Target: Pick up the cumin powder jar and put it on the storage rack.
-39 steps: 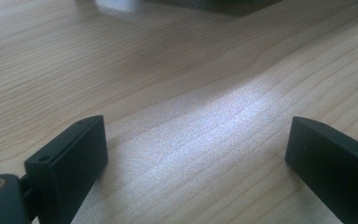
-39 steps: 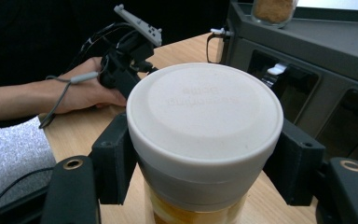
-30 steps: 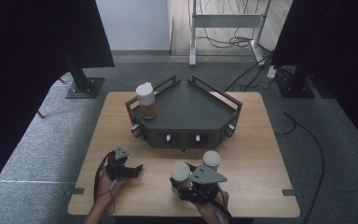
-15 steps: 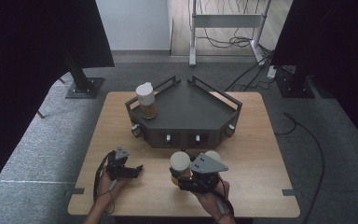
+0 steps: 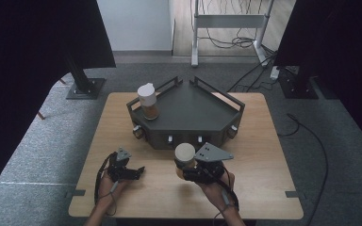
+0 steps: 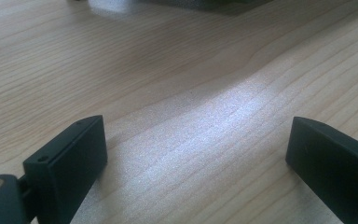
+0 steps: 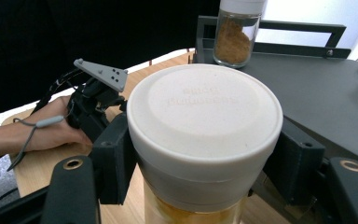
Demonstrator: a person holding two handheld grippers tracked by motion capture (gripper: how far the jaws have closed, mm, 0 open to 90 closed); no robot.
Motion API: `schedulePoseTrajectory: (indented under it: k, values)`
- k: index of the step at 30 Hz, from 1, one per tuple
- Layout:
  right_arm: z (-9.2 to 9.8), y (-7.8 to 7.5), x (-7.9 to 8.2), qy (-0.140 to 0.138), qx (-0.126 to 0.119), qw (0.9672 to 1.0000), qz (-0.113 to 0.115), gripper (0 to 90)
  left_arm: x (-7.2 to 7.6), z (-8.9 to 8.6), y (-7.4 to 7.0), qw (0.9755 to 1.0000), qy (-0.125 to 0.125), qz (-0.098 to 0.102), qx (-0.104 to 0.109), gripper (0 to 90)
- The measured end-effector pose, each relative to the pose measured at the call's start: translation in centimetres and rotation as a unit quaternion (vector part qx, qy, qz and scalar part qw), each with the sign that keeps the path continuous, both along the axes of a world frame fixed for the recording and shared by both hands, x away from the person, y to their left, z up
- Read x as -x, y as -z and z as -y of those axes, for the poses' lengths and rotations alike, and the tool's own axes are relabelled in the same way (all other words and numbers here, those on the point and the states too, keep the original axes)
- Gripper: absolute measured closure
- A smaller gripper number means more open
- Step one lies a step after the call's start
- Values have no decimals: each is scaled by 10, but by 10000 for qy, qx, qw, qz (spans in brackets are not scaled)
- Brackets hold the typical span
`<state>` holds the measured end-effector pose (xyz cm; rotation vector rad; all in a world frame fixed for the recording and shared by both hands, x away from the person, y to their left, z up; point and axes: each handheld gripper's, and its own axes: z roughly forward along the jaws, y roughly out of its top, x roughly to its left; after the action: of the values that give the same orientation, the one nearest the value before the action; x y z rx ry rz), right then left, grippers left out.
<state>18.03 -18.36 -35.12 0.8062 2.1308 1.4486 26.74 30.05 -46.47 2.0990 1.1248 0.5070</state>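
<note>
Right gripper (image 7: 200, 154) was clamped just under the lid of a spice jar (image 5: 185, 157) in front of the dark tray (image 5: 193, 110), left gripper (image 5: 127, 170) wide and idle; jar could slip or clip the tray's front edge.

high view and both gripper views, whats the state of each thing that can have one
right gripper: shut on the held jar, jaws clamped just under its lid
held jar: upright, white lid on, lifted in front of the tray
jar on tray: upright, white lid on, standing at the tray's left corner
left gripper: open, nothing between the jaws, low over the table
tray: resting on the table
</note>
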Motion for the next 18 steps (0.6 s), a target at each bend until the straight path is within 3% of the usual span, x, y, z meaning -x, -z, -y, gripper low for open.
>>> schedulePoseTrajectory:
  k: [18]
  values:
    - [-7,-19,-20,22,-20,9999,141,330,0,0,0,10000,2,0,0,47]
